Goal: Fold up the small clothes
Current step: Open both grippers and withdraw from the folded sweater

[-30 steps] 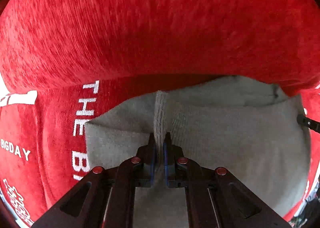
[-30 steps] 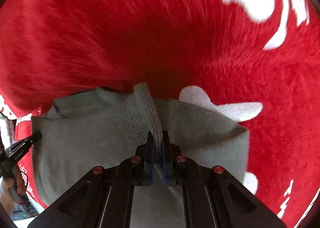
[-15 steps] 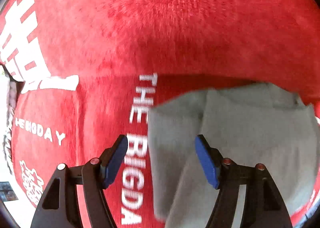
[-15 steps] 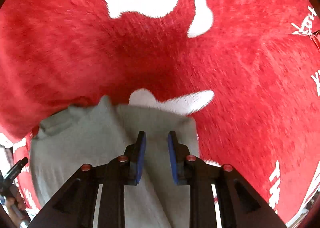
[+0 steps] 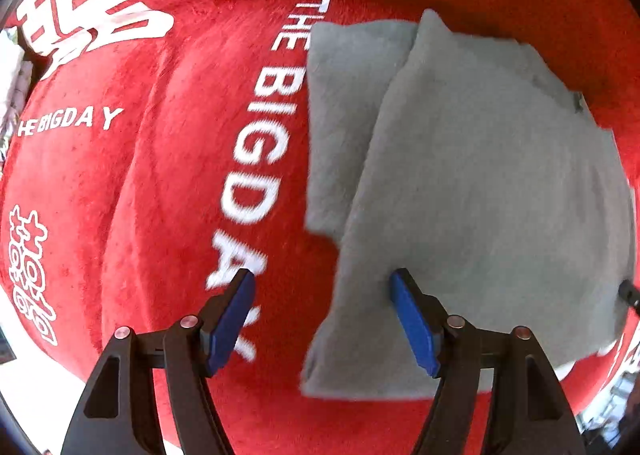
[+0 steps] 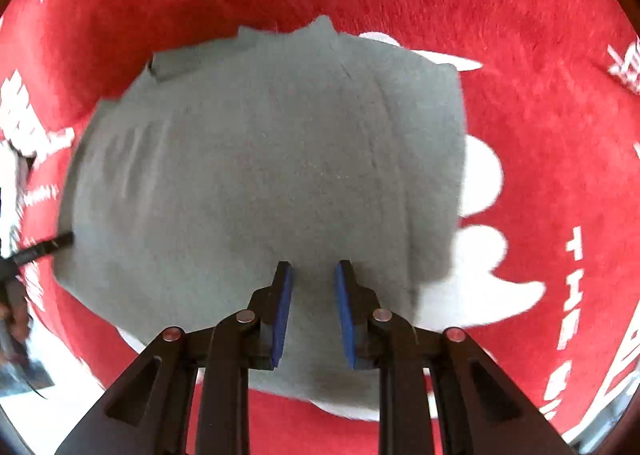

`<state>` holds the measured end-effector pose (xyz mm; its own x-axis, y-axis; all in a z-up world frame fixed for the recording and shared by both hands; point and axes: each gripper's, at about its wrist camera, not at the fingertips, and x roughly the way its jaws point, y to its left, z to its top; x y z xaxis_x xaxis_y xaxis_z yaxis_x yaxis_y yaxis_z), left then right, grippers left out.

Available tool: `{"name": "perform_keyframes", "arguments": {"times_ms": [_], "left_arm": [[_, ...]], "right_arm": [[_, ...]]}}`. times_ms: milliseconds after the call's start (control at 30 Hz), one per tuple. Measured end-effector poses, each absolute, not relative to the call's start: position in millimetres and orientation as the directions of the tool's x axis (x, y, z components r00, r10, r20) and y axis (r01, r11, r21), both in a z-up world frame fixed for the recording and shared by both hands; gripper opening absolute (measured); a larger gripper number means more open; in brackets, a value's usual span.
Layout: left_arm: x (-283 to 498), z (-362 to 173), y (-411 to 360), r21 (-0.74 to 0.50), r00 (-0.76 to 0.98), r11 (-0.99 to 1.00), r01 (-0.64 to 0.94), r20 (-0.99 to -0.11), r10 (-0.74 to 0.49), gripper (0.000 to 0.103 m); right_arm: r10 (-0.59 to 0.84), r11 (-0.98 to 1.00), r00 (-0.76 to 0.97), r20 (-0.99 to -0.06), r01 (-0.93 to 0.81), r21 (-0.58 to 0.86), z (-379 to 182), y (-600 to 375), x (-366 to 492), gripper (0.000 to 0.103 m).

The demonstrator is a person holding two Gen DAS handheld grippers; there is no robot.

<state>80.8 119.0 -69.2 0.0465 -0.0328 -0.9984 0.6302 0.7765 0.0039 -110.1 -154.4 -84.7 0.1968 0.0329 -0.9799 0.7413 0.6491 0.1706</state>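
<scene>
A grey folded garment (image 5: 480,195) lies flat on a red plush blanket (image 5: 160,175) with white lettering. My left gripper (image 5: 322,279) hovers over the garment's left edge; its jaws are opening, with nothing pressed between the blue pads. In the right wrist view the same garment (image 6: 260,175) fills the middle of the blanket (image 6: 540,115). My right gripper (image 6: 314,267) hangs above the garment's near right part, jaws a little apart and gripping nothing. A black fingertip of the other gripper (image 6: 44,249) shows at the garment's left edge.
The blanket's edge gives way to a white surface (image 5: 24,395) at the lower left, also seen as a white surface (image 6: 60,415) in the right wrist view. A person's hand (image 6: 16,307) shows at the far left.
Both grippers let go of the pinched grey fabric and opened, the left one wide. Both drew back from the garment, which now lies folded flat and shows in full.
</scene>
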Motion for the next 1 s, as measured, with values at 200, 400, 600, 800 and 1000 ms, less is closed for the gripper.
{"name": "perform_keyframes", "arguments": {"times_ms": [200,400,600,800,1000], "left_arm": [[78.6,-69.7,143.2,-0.019,-0.01,0.777,0.629,-1.0,-0.016,0.074],[80.8,-70.3,149.8,-0.011,-0.004,0.789,0.615,-1.0,-0.01,0.074],[68.7,-48.7,156.0,0.029,0.039,0.794,0.607,-0.999,0.007,0.074],[69.4,-53.1,159.9,0.043,0.039,0.783,0.621,-0.999,0.024,0.074],[70.9,-47.2,165.5,0.041,0.027,0.763,0.645,-0.999,0.031,0.074]], "right_arm": [[0.129,0.51,0.209,-0.969,0.825,0.245,-75.8,-150.9,-168.2,0.029],[0.181,0.118,0.355,-0.917,0.918,0.378,-80.8,-143.3,-243.8,0.049],[0.168,-0.126,0.485,-0.858,0.874,0.469,-104.1,-143.5,-244.3,0.012],[0.168,0.075,0.364,-0.916,0.922,0.38,-101.8,-149.8,-228.4,0.013],[0.17,0.077,0.343,-0.924,0.93,0.359,-93.4,-144.0,-235.5,0.017]]}}
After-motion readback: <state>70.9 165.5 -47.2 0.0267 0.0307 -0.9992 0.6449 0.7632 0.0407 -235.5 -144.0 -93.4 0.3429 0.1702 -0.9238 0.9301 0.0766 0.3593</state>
